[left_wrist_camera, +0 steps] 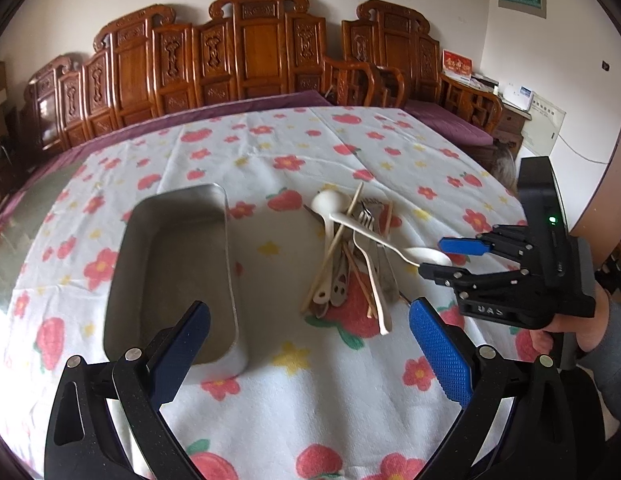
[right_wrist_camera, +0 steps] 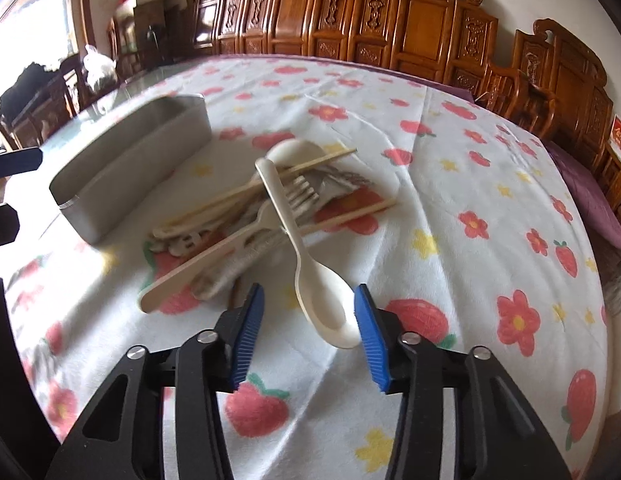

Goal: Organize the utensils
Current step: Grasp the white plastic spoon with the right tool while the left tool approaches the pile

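A pile of utensils (left_wrist_camera: 350, 256) lies on the flowered tablecloth: white spoons, metal forks, wooden chopsticks. An empty metal tray (left_wrist_camera: 172, 272) sits left of it, also in the right wrist view (right_wrist_camera: 130, 164). My right gripper (right_wrist_camera: 308, 316) is open, its blue pads on either side of the bowl of a white spoon (right_wrist_camera: 326, 308) at the pile's near edge. In the left wrist view the right gripper (left_wrist_camera: 434, 258) sits at that spoon's bowl (left_wrist_camera: 426, 256). My left gripper (left_wrist_camera: 310, 344) is open and empty above the cloth, between tray and pile.
The flowered tablecloth (left_wrist_camera: 310, 400) covers a round table. Carved wooden chairs and benches (left_wrist_camera: 250, 48) with purple cushions line the wall behind it. The left gripper's fingertips (right_wrist_camera: 14, 160) show at the left edge of the right wrist view.
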`<action>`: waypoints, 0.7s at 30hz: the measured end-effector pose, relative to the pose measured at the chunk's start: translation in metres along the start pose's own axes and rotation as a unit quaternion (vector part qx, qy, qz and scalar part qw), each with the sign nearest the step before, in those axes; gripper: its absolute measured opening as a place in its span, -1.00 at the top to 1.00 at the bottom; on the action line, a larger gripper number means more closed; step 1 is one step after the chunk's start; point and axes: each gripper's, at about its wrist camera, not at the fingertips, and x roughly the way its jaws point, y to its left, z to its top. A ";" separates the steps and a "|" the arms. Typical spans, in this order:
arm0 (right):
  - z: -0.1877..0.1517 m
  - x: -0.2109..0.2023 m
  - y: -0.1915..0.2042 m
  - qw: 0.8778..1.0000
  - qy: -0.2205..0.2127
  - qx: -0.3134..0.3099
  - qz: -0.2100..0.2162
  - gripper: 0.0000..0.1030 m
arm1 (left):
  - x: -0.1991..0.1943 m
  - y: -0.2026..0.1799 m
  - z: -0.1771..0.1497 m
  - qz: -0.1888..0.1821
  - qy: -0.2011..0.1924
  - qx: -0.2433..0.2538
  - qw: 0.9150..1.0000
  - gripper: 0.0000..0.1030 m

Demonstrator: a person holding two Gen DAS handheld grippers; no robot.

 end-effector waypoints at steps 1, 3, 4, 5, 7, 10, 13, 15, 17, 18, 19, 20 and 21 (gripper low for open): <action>0.000 0.003 -0.001 1.000 0.005 -0.003 -0.001 0.14 | 0.002 -0.001 -0.001 -0.002 0.003 -0.001 1.000 -0.86; 0.001 0.007 -0.002 1.000 0.015 -0.011 -0.004 0.20 | 0.005 -0.002 -0.002 -0.005 0.008 -0.001 1.000 -0.86; 0.000 0.010 -0.003 1.000 0.019 -0.014 -0.004 0.27 | 0.005 -0.003 -0.002 -0.006 0.009 0.000 1.000 -0.86; 0.000 0.012 -0.003 1.000 0.023 -0.016 -0.005 0.30 | 0.006 -0.004 -0.003 -0.006 0.009 0.002 1.000 -0.86; -0.001 0.017 -0.005 0.999 0.031 -0.021 -0.009 0.37 | 0.005 -0.006 -0.004 -0.005 0.011 0.006 1.000 -0.86; -0.001 0.019 -0.007 0.999 0.033 -0.027 -0.010 0.63 | 0.008 -0.007 -0.005 -0.001 0.012 0.009 1.000 -0.86; 0.001 0.017 -0.011 0.999 0.031 -0.027 -0.004 0.85 | 0.010 -0.009 -0.006 -0.001 0.015 0.011 1.000 -0.86; 0.001 0.012 -0.015 0.999 0.026 -0.019 0.002 0.86 | 0.012 -0.011 -0.005 -0.003 0.016 0.014 1.000 -0.84; -0.002 0.005 -0.018 1.000 0.021 -0.009 0.011 0.87 | 0.017 -0.014 -0.003 -0.010 0.023 0.015 1.000 -0.72; -0.003 0.002 -0.019 1.000 0.019 -0.006 0.010 0.87 | 0.021 -0.016 -0.002 -0.014 0.028 0.014 0.999 -0.67; -0.005 -0.003 -0.021 1.000 0.015 -0.001 0.013 0.87 | 0.026 -0.019 0.000 -0.020 0.033 0.014 0.999 -0.58; -0.006 -0.008 -0.022 1.000 0.012 0.005 0.014 0.87 | 0.029 -0.021 0.001 -0.026 0.036 0.015 0.999 -0.50; -0.008 -0.012 -0.024 1.000 0.009 0.011 0.014 0.87 | 0.034 -0.025 0.002 -0.032 0.041 0.016 0.999 -0.48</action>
